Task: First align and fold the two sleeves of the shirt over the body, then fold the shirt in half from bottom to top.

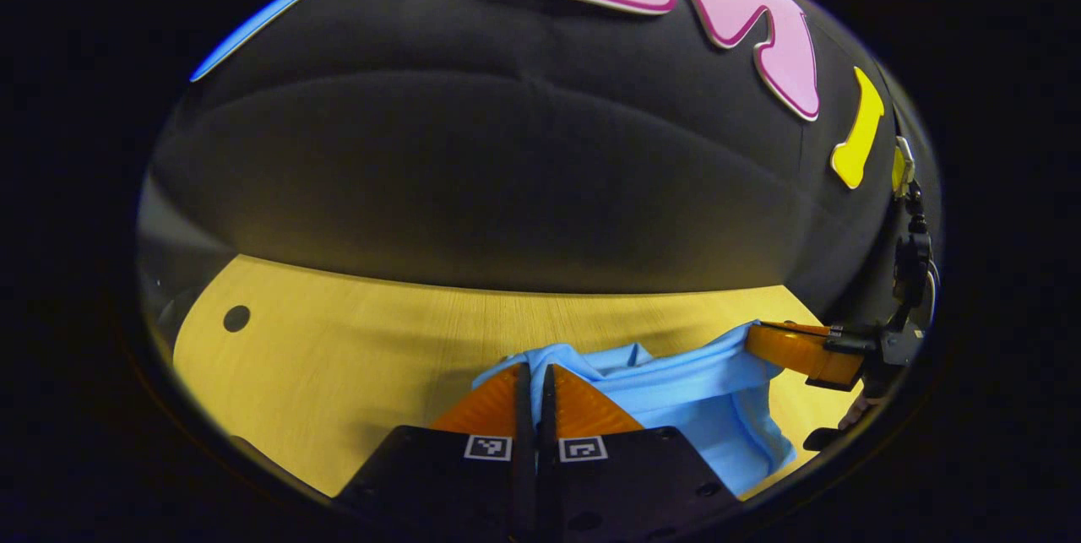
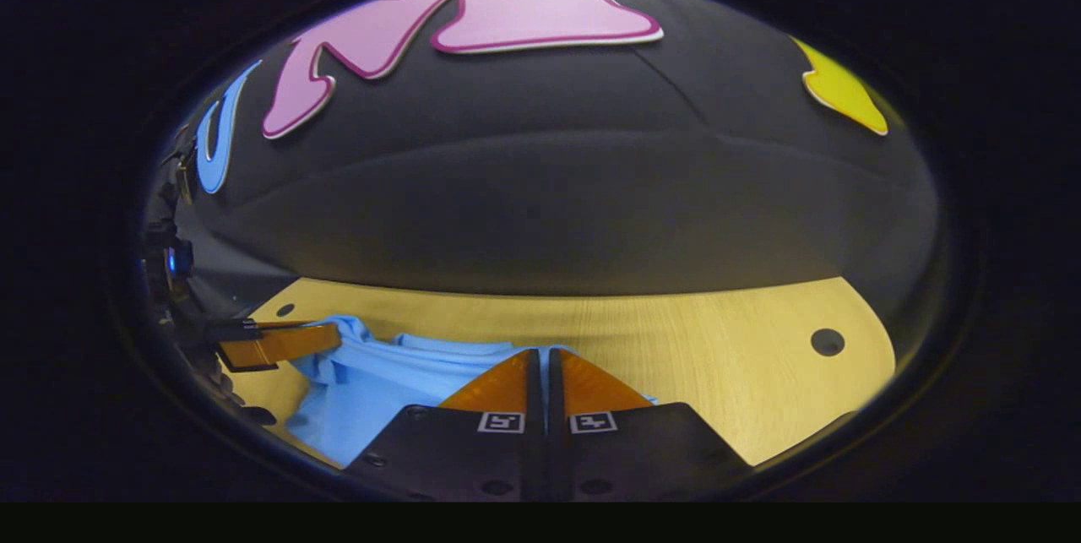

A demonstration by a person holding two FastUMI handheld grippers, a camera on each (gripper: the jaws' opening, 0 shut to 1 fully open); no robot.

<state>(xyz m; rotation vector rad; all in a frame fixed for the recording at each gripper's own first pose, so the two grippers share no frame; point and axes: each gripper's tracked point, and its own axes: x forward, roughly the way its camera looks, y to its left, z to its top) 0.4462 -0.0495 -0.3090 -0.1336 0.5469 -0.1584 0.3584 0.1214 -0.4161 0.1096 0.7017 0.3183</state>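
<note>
A light blue shirt [image 1: 684, 399] lies bunched on the wooden table [image 1: 338, 357], stretched between both grippers. My left gripper [image 1: 535, 367] is shut, its fingertips pressed together on an edge of the cloth. Farther right, the right gripper [image 1: 753, 340] grips the shirt's other end. From the right gripper view, the shirt [image 2: 397, 378] spreads to the left, and my right gripper [image 2: 545, 351] is shut on its near edge. The left gripper [image 2: 336, 333] holds the far-left edge. Sleeves and hem are hidden in the folds.
The table [image 2: 718, 357] runs back to the black cloth wall [image 1: 524, 188]. A round hole [image 1: 236, 318] sits at its left end, and another hole [image 2: 827, 342] at its right end. A dark stand [image 1: 912, 256] rises at the far right.
</note>
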